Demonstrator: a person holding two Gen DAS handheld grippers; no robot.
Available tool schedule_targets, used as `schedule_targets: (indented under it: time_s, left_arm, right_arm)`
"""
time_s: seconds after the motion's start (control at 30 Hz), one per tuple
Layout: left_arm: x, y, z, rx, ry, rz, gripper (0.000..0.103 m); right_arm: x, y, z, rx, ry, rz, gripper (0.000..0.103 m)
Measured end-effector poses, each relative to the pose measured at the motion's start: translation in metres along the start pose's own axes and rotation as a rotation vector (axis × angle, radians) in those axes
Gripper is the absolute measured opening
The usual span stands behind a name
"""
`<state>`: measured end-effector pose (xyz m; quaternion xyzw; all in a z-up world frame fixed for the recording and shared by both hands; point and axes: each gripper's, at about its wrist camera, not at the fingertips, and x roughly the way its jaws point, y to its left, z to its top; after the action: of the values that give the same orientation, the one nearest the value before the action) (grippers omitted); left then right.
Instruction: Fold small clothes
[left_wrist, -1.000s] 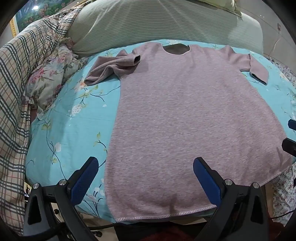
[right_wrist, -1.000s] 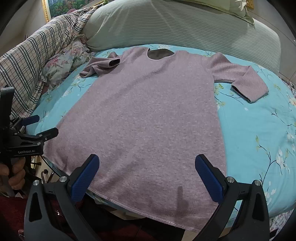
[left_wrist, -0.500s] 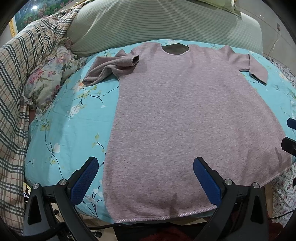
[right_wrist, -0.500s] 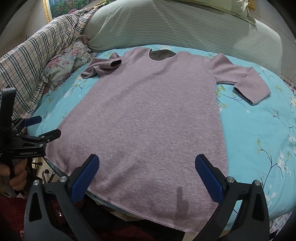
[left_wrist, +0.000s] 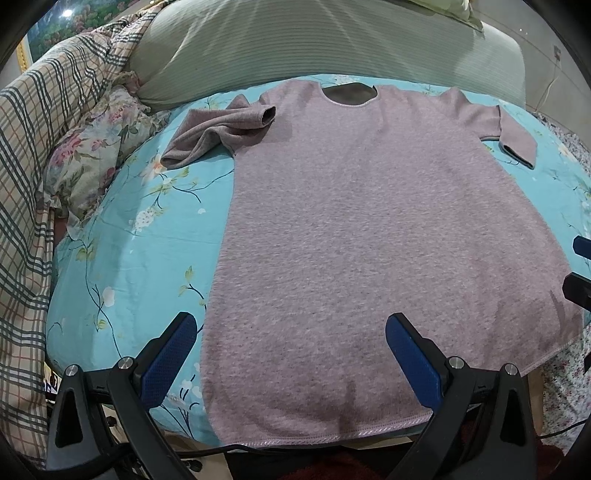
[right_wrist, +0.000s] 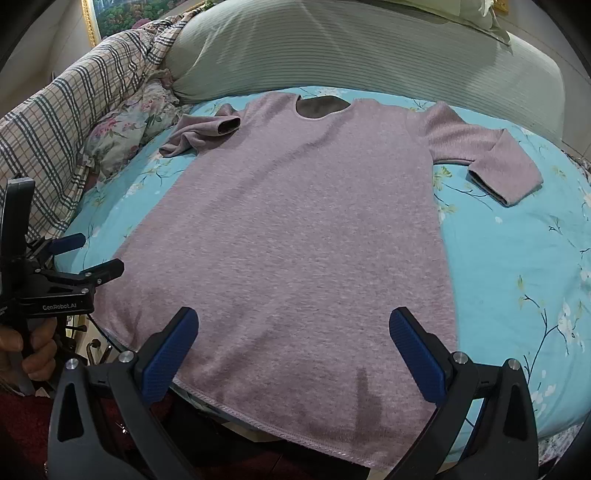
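A: Left wrist view, and your left gripper (left_wrist: 288, 347) hangs wide apart over the hem, holding nothing. It sits a touch further out toward the shirt's left edge than a second ago, so the turquoise sheet (left_wrist: 147, 258) now shows beside the near pad.

B: Same story on your other side. Your right gripper (right_wrist: 291, 343) is spread wide too, empty, above the hem (right_wrist: 280, 432) at the bed's near edge. Barely any drift there.

A: So nothing is grabbed yet. The mauve shirt (left_wrist: 369, 229) lies flat, front up, collar pointing away from you, exactly where it was.

B: Which means, I'd say, you're only lining up. No fold has begun.

A: Further up, the left sleeve (left_wrist: 221, 125) is bunched, its cuff turned in toward the chest. That one hasn't been touched either.

B: The right sleeve (right_wrist: 487, 162) lies out on the sheet, bent at the elbow, cuff pointing back toward you.

A: My guess is that crumpled sleeve wants smoothing first, or it makes a lump inside the fold.

B: Beyond the collar (right_wrist: 321, 107) there's the green striped bolster (right_wrist: 369, 55), well clear of the cloth, and the plaid blanket (right_wrist: 74, 122) off to the left.
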<state>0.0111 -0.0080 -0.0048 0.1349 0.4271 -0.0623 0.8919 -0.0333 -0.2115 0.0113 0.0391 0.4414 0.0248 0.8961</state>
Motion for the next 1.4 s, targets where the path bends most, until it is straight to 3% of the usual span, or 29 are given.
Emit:
schedule_targets:
  time_s: [0.13,0.6,0.83,1.1,1.27,1.4]
  left_arm:
    - [0.002,0.000,0.001,-0.005,0.012,-0.009,0.102]
    - [0.009,-0.003,0.007,0.009,0.037,-0.015,0.102]
    - [0.023,-0.003,0.019,-0.003,0.056,-0.038,0.102]
    - [0.049,0.009,0.045,-0.080,0.064,-0.091,0.102]
    - [0.061,0.013,0.063,-0.072,0.063,-0.070,0.102]
    - [0.072,0.010,0.078,-0.064,0.063,-0.066,0.102]
  right_arm:
    - [0.000,0.000,0.000,-0.008,-0.033,-0.002,0.103]
    - [0.004,-0.004,0.005,0.018,-0.021,0.014,0.103]
    - [0.008,-0.026,0.016,0.081,-0.049,0.015,0.103]
    - [0.008,-0.088,0.048,0.123,-0.157,-0.068,0.103]
    - [0.021,-0.151,0.082,0.190,-0.182,-0.153,0.086]
    - [0.054,-0.203,0.112,0.263,-0.139,-0.189,0.081]
